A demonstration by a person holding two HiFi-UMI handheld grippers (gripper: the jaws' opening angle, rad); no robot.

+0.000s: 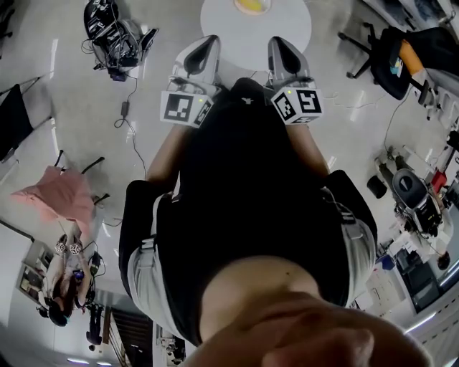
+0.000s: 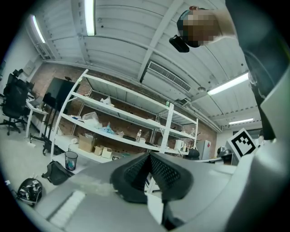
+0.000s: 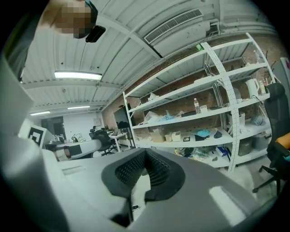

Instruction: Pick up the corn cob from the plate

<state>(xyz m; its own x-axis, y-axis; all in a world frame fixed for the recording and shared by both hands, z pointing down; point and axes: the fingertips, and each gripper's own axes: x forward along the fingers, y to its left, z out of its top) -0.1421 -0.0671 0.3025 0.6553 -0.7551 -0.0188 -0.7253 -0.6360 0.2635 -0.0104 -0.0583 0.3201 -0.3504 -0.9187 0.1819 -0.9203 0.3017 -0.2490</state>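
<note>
1. A round white table [image 1: 229,36] stands at the top of the head view.
2. A pink cloth [image 1: 61,195] lies draped at the left.
3. A black office chair [image 1: 401,50] sits at the upper right.
4. Tall white shelving [image 2: 122,115] holds cardboard boxes [image 2: 86,144].
5. A waste bin [image 2: 70,160] stands below the shelving, just beside a black bag [image 2: 56,173].

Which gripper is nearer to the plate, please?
Right, slightly. In the head view the right gripper is just below and right of the plate; the left gripper is below and left of it, a little farther off.
</note>
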